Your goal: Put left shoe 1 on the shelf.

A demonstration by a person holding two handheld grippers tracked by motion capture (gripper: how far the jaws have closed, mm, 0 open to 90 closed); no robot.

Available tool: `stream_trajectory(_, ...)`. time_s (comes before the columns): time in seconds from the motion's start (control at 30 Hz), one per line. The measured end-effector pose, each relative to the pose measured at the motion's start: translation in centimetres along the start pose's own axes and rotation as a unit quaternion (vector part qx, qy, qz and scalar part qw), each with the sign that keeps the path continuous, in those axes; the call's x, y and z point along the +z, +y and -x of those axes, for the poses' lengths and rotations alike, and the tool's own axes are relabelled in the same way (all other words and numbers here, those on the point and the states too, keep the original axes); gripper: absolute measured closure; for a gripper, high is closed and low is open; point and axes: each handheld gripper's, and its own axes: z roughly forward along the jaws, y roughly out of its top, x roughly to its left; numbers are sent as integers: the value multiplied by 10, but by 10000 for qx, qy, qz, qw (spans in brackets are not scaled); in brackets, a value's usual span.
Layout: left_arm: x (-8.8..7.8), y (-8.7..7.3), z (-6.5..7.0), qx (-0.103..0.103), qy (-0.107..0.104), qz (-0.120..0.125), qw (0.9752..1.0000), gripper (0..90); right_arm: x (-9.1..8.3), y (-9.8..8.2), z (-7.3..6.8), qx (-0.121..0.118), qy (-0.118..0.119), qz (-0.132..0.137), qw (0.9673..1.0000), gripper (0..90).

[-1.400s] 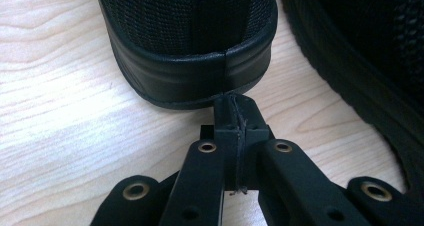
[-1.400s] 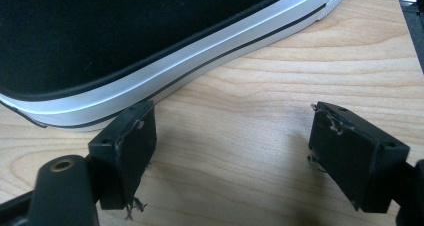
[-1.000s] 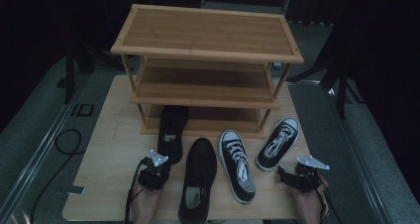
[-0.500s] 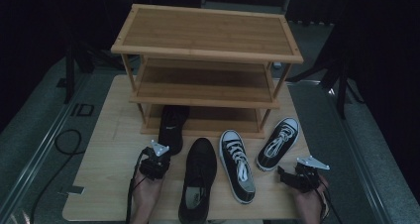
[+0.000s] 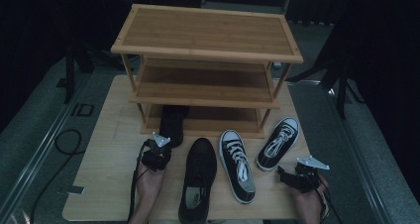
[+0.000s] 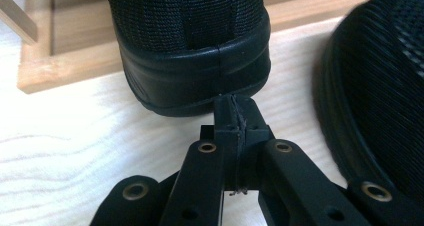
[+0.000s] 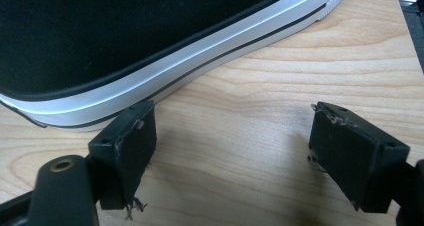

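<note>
The bamboo shoe rack (image 5: pixel 205 55) stands at the far side of my wooden board (image 5: pixel 106 149), three shelves high. The black mesh shoe (image 5: pixel 173 123) lies with its toe under the rack's lowest shelf and its heel projecting toward me onto the board. In the left gripper view the heel of that shoe (image 6: pixel 192 46) sits across the edge of the rack's base.

A second black shoe (image 5: pixel 199 182) lies on the board just right of my left hand, its opening toward me. Right of it is a black-and-white sneaker (image 5: pixel 237 164), and a matching sneaker (image 5: pixel 278 143) lies angled beside it, near the rack's right front leg.

My left gripper (image 5: pixel 157 152) sits directly behind the heel of the mesh shoe. Its jaws are pressed together with nothing between them, and their tips (image 6: pixel 234 113) meet the heel's rubber rim.

My right gripper (image 5: pixel 293 177) rests low near the right front corner of the board. Its jaws stand apart and empty (image 7: pixel 230 151), with bare wood between them; the left jaw is just beside the white sole of a sneaker (image 7: pixel 165 61).
</note>
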Motion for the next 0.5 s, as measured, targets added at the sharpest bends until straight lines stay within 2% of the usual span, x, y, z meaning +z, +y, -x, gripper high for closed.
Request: stream_trajectory(0.5,17,13,-5,-193,2,28,9998,900,0,0,0,0,1,0,10000,189)
